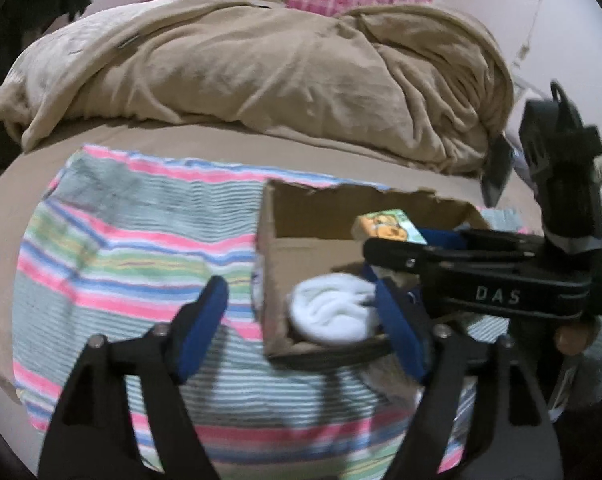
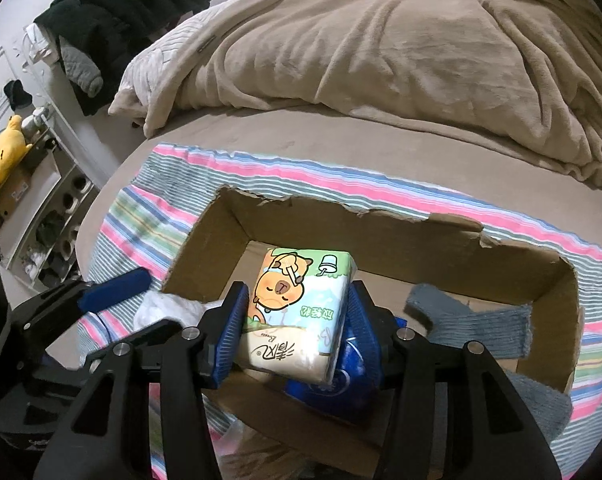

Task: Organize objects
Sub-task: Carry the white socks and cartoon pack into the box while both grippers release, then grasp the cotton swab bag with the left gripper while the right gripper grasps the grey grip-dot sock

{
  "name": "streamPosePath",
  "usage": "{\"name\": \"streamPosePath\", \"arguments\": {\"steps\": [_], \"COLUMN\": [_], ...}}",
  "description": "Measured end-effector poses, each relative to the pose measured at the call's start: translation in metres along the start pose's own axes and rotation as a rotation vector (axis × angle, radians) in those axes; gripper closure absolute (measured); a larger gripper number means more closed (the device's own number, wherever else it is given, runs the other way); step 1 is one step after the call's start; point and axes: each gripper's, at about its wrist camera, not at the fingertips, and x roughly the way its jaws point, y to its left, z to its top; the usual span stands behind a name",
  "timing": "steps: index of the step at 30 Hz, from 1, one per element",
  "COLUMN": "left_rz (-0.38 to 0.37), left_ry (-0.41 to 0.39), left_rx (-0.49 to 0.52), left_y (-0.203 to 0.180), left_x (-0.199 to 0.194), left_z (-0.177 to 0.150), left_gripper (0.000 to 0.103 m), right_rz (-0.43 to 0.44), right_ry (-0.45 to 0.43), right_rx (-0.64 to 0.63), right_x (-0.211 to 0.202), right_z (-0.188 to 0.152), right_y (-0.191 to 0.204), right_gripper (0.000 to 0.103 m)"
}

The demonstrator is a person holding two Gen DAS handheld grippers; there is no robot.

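A torn-edged cardboard box (image 1: 267,240) (image 2: 341,220) stands on a striped towel on the bed. My right gripper (image 2: 297,328) is shut on a tissue pack (image 2: 297,300) printed with a cartoon animal and holds it over the box's near side. In the left wrist view the same pack (image 1: 389,226) shows at that gripper's tip. My left gripper (image 1: 301,328) is open and straddles the box's left wall. A rolled white sock (image 1: 333,312) lies in the box just beside its right finger. A grey sock (image 2: 481,320) and a blue packet (image 2: 341,380) also lie inside.
The striped towel (image 1: 121,240) covers the near part of the bed. A crumpled tan blanket (image 1: 261,64) is heaped behind it. Left of the bed stand a low shelf with a yellow plush toy (image 2: 3,148) and a pile of dark clothes (image 2: 113,12).
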Motion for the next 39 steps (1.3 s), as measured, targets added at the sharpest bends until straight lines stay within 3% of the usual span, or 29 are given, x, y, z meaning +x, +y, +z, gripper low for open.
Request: {"name": "streamPosePath", "arguments": {"steps": [7, 9, 14, 24, 39], "left_rz": [0.022, 0.033, 0.048, 0.039, 0.005], "left_ry": [0.027, 0.031, 0.043, -0.003, 0.006], "left_rx": [-0.025, -0.015, -0.017, -0.025, 0.026], "left_y": [0.017, 0.016, 0.013, -0.004, -0.046], "left_x": [0.012, 0.021, 0.03, -0.02, -0.065], "left_z": [-0.006, -0.007, -0.006, -0.003, -0.029], "left_gripper": [0.024, 0.023, 0.023, 0.023, 0.023], "right_rz": [0.006, 0.004, -0.005, -0.036, -0.056], "right_ry": [0.039, 0.032, 0.002, -0.053, -0.077], "right_rx": [0.02, 0.025, 0.017, 0.054, 0.059], "right_x": [0.007, 0.002, -0.021, -0.073, -0.121], "right_z": [-0.003, -0.003, -0.005, -0.029, -0.072], "right_y": [0.001, 0.001, 0.0, -0.009, -0.005], "right_gripper": [0.046, 0.04, 0.04, 0.039, 0.039]}}
